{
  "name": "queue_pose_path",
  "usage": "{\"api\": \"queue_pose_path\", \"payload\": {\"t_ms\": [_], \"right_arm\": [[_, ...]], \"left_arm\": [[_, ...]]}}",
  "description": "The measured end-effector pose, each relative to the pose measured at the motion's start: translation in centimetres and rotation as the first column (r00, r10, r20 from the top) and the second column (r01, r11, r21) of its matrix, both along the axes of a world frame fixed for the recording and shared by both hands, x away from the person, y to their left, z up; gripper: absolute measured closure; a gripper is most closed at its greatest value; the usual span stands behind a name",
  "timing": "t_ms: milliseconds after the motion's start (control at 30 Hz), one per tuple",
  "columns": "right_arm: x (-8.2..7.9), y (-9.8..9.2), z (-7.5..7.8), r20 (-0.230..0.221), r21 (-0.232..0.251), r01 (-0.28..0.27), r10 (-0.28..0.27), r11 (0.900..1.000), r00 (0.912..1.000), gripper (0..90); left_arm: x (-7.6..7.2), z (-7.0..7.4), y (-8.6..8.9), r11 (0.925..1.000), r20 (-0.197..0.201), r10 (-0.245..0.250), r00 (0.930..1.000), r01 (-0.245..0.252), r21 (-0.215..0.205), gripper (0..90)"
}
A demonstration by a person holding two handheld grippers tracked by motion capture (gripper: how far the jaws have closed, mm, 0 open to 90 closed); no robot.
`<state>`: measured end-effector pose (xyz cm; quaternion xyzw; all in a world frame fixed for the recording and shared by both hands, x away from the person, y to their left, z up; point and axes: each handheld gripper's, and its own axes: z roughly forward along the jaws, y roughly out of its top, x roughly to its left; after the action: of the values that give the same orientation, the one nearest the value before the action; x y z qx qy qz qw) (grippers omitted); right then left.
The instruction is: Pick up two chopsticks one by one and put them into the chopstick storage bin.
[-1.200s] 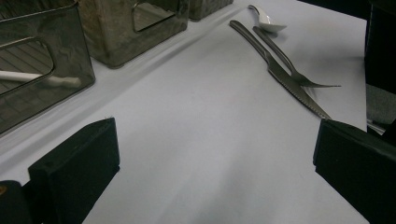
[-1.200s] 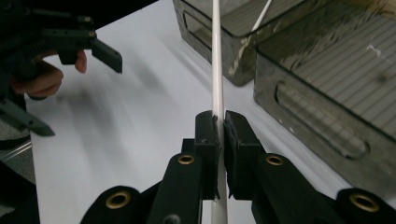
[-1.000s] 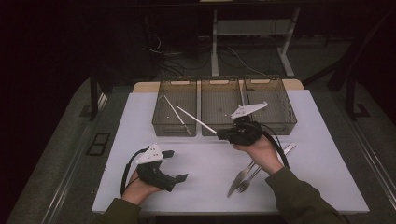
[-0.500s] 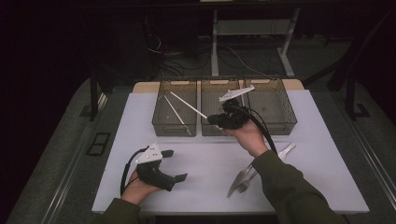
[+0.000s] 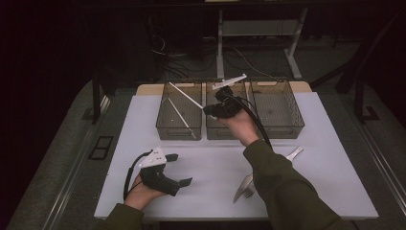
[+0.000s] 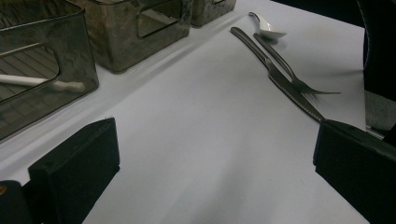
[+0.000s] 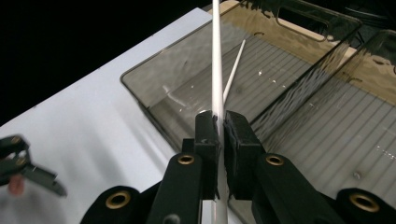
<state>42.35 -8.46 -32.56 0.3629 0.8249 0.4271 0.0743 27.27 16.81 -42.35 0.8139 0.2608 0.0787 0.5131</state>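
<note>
My right gripper [image 5: 208,111] hovers over the seam between the left bin [image 5: 178,137] and the middle bin [image 5: 229,134]. It is shut on a white chopstick [image 5: 186,96], which slants up and left above the left bin. In the right gripper view the jaws [image 7: 220,126] pinch that chopstick [image 7: 217,70] near its lower end. A second white chopstick [image 5: 179,115] lies inside the left bin [image 7: 154,93]. My left gripper [image 5: 182,169] rests on the table at the front left, open, with nothing between its jaws [image 6: 215,177].
A third clear bin [image 5: 277,129] stands at the back right. A knife [image 6: 275,77], a fork [image 6: 299,84] and a spoon [image 6: 266,25] lie together on the white table; from above the fork [image 5: 244,189] is front right. A dark floor surrounds the table [image 5: 143,120].
My right gripper has carried the chopstick from the table's middle back and left, to above the bins. The left gripper has stayed put.
</note>
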Motion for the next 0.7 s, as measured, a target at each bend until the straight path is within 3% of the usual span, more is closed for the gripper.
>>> {"api": "queue_pose_path", "payload": {"t_ms": [300, 700], "right_arm": [[2.5, 2.9, -1.1, -0.036, -0.052, 0.053, -0.055, 0.997, 0.9979, 83.9], [5.5, 6.0, -2.8, -0.063, -0.137, 0.113, -0.122, 0.984, 0.9905, 83.9]], "left_arm": [[-0.1, 0.0, -0.1, 1.0, -0.006, -0.003, 1.0, 0.003, -0.005, 0.0], [0.0, 0.0, -0.1, 0.9999, -0.004, -0.009, 0.9999, 0.009, -0.005, 0.0]]}}
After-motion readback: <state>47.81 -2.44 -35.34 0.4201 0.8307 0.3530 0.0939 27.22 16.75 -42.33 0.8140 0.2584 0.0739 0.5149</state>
